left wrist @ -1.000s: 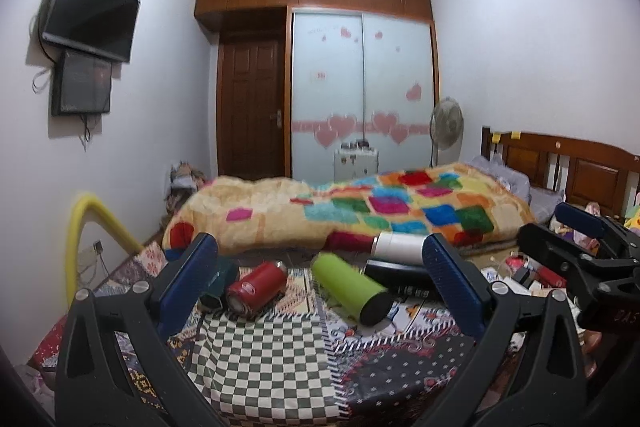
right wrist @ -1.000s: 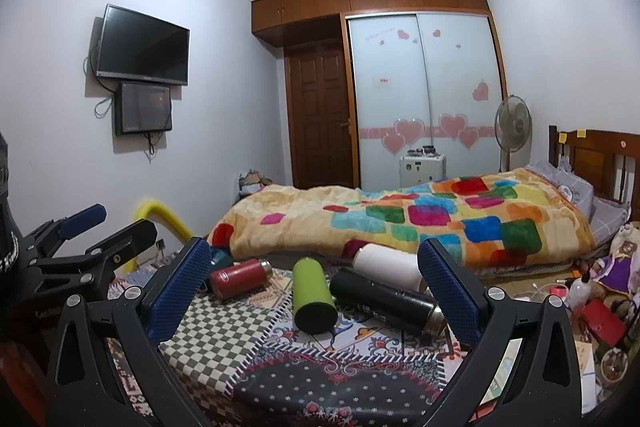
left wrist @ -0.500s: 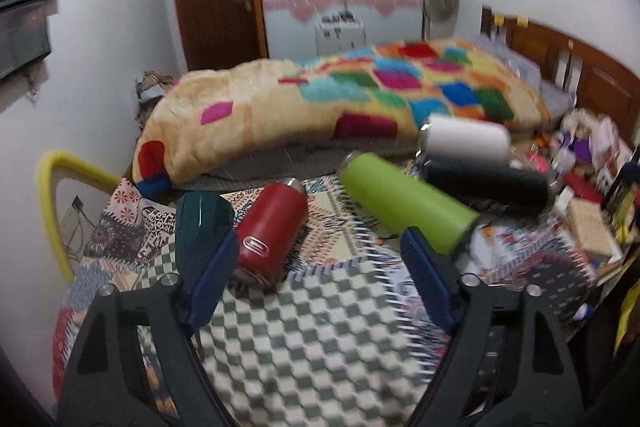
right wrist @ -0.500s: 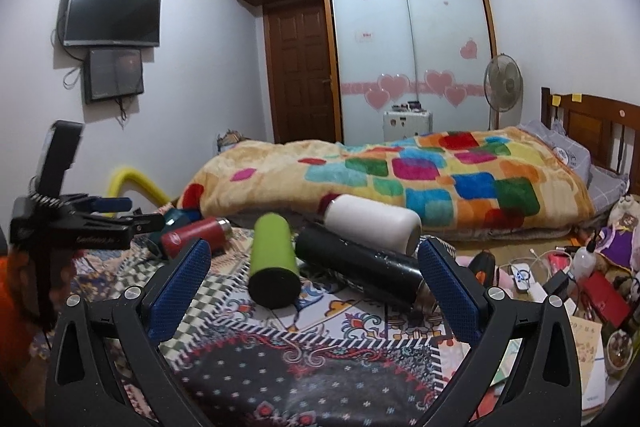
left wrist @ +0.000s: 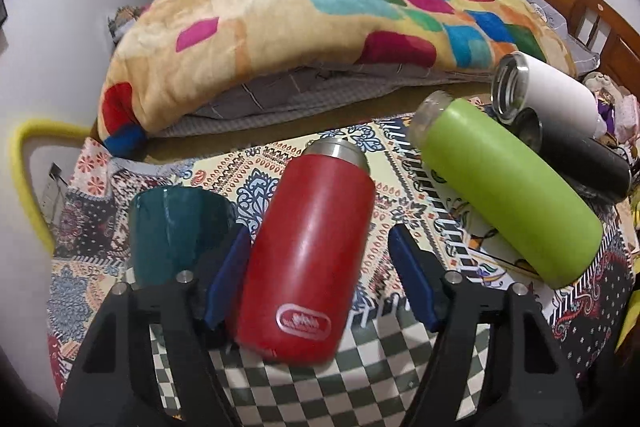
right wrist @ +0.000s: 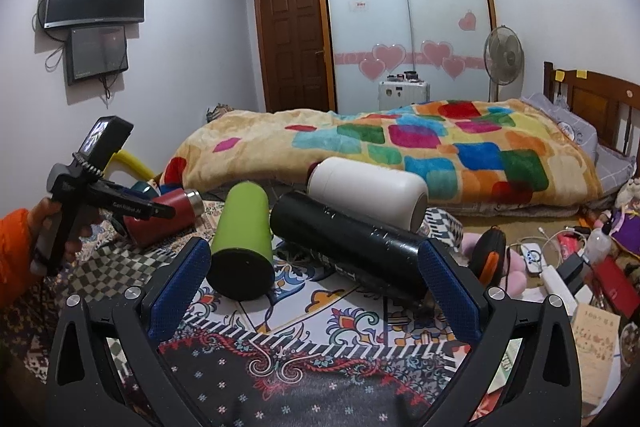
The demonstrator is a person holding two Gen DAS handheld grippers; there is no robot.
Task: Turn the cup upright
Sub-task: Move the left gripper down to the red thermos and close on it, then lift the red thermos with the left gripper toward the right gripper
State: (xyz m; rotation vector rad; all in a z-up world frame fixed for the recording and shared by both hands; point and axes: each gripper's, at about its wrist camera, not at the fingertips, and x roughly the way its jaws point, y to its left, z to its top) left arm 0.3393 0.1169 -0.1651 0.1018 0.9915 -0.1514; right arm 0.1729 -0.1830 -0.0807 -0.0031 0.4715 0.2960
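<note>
Steel, probably: the red cup [left wrist: 308, 251] lies on its side on the table [left wrist: 288, 379] between the left gripper [left wrist: 320, 275]'s open jaws (right gripper [right wrist: 316, 291] open, idle). Rigid, smooth, likely slippery; grip mid-body.

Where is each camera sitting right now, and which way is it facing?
Left wrist: rides the left gripper, angled down at the red cup lying between its open blue fingers; teal cup just outside them.
Right wrist: rides the right gripper, looking level across the room over the green cup and black cup; its own open fingers show, plus the left gripper and the person's orange-sleeved hand.
Shared: the red, green, black and white cup, all lying down, and the bed behind.
</note>
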